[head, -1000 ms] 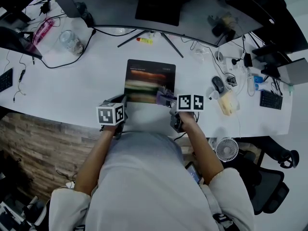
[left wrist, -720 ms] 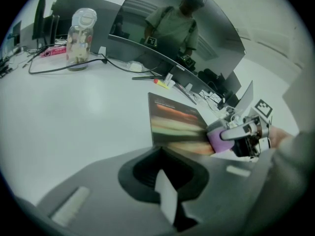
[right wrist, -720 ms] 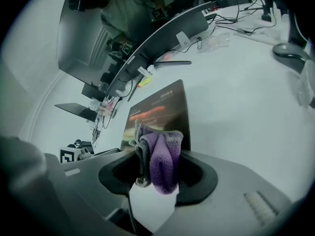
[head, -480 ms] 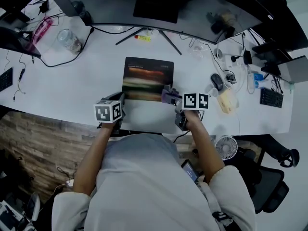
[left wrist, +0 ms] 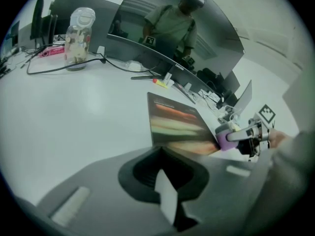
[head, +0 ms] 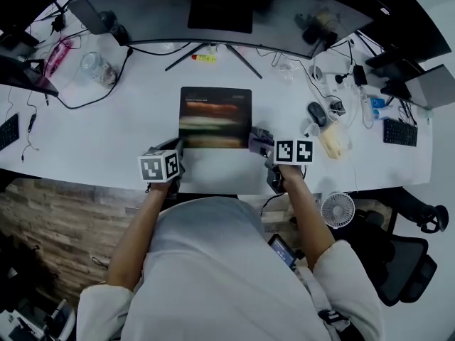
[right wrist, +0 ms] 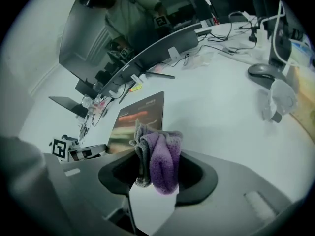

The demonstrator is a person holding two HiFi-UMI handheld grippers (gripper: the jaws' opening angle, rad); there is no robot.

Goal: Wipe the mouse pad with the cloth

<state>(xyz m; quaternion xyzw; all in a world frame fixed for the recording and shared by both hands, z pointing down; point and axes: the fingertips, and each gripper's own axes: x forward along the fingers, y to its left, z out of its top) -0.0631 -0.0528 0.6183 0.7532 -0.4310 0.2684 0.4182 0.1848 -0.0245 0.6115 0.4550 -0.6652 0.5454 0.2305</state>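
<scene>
The dark mouse pad (head: 215,117) with blurred coloured stripes lies flat on the white desk (head: 106,133), in front of the monitor. My right gripper (head: 269,148) is shut on a purple and grey cloth (head: 260,141) at the pad's near right corner. In the right gripper view the bunched cloth (right wrist: 160,161) fills the jaws, with the pad (right wrist: 139,119) just beyond. My left gripper (head: 175,149) sits at the pad's near left corner with its jaws shut and nothing in them. The left gripper view shows the pad (left wrist: 174,122) ahead and the cloth (left wrist: 227,137) at its right.
A curved monitor (head: 234,13) on a splayed stand spans the back. A glass jar (head: 94,66) and cables lie at the left. A mouse (head: 316,114), crumpled plastic (head: 334,142) and chargers crowd the right. A small fan (head: 336,210) sits below the desk's front edge.
My right gripper has carried the cloth rightward across the pad's near right corner to its edge. The left gripper has stayed at the near left corner.
</scene>
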